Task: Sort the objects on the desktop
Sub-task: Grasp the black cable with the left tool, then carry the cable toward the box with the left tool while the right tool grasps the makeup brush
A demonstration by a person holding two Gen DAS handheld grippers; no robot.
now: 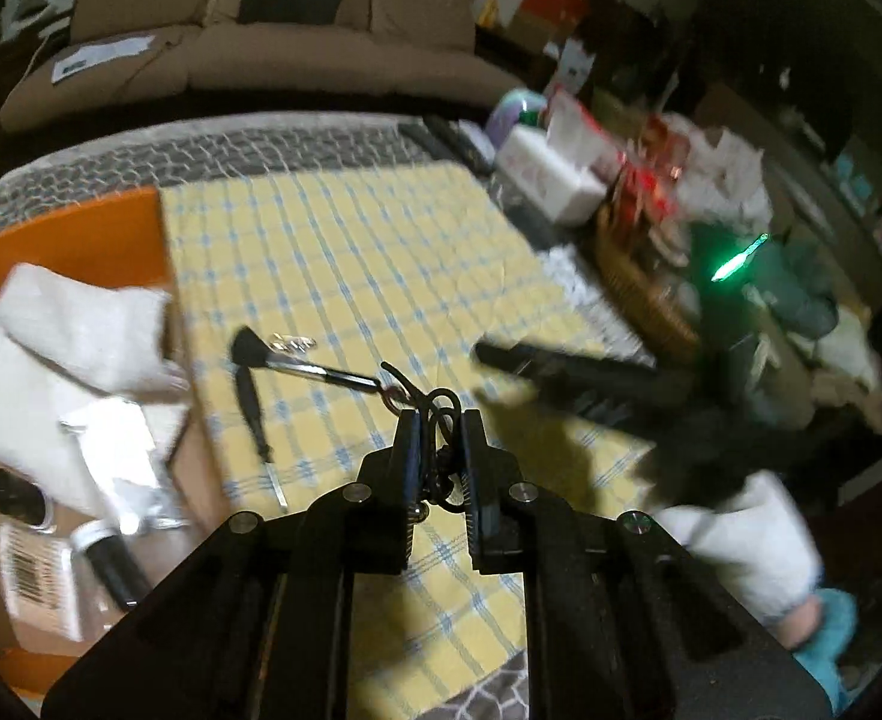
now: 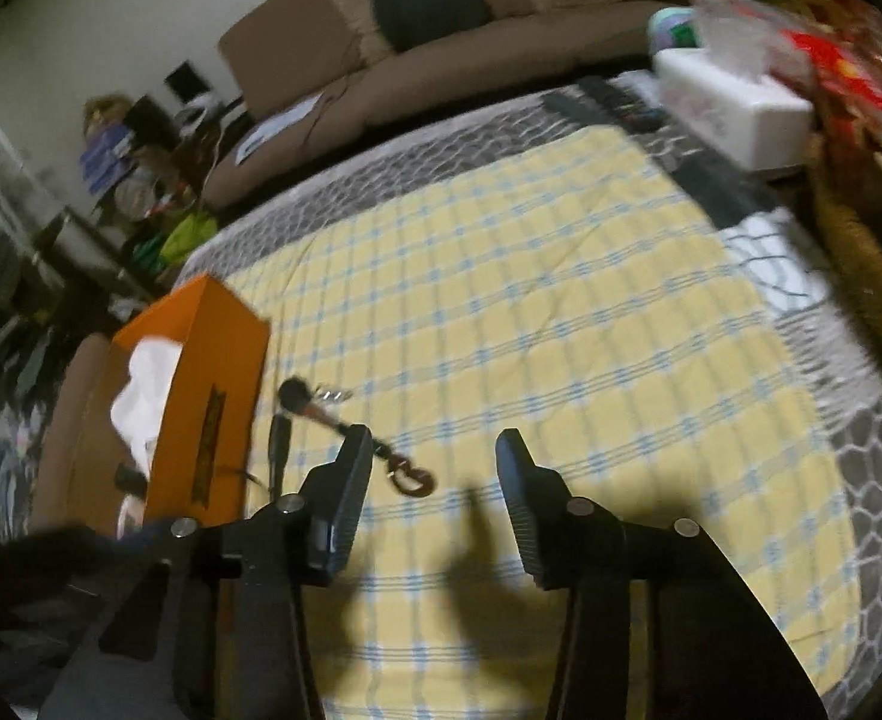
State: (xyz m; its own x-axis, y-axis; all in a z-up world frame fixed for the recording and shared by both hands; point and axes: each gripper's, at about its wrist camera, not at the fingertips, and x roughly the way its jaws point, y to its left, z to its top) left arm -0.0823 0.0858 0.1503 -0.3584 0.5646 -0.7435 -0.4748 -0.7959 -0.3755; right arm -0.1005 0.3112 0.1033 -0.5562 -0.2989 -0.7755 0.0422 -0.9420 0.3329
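- Between the left gripper's (image 1: 439, 420) closed jaws hangs a tangle of black cord (image 1: 441, 450), pinched and lifted above the yellow checked cloth (image 1: 345, 252).
- Just past the jaw tips, a small reddish ring (image 1: 394, 391) shows by the end of a brush; whether it belongs to the cord cannot be told from this view.
- On the cloth left of the left gripper lie a black-headed brush (image 1: 297, 363), a dark slim stick (image 1: 254, 414) and a small shiny metal piece (image 1: 292, 342).
- From the right wrist view the same brush (image 2: 315, 408) lies near the orange box (image 2: 201, 396), with a brown hook-like piece (image 2: 408, 480) on the cloth beside the right gripper's left finger.
- Right gripper (image 2: 435, 450) has its jaws apart with nothing between them, only bare cloth and their shadow below.
- Seen from the left wrist, the right gripper (image 1: 537, 363) is a blurred dark shape over the cloth, held by a white-gloved hand (image 1: 747, 540).
- At the cloth's left edge the orange box (image 1: 81, 222) holds white crumpled paper (image 1: 63, 324) and, lower down, a dark tube (image 1: 111, 570).
- Farther off stand a white tissue box (image 2: 735, 108) and a brown sofa (image 2: 441, 30).
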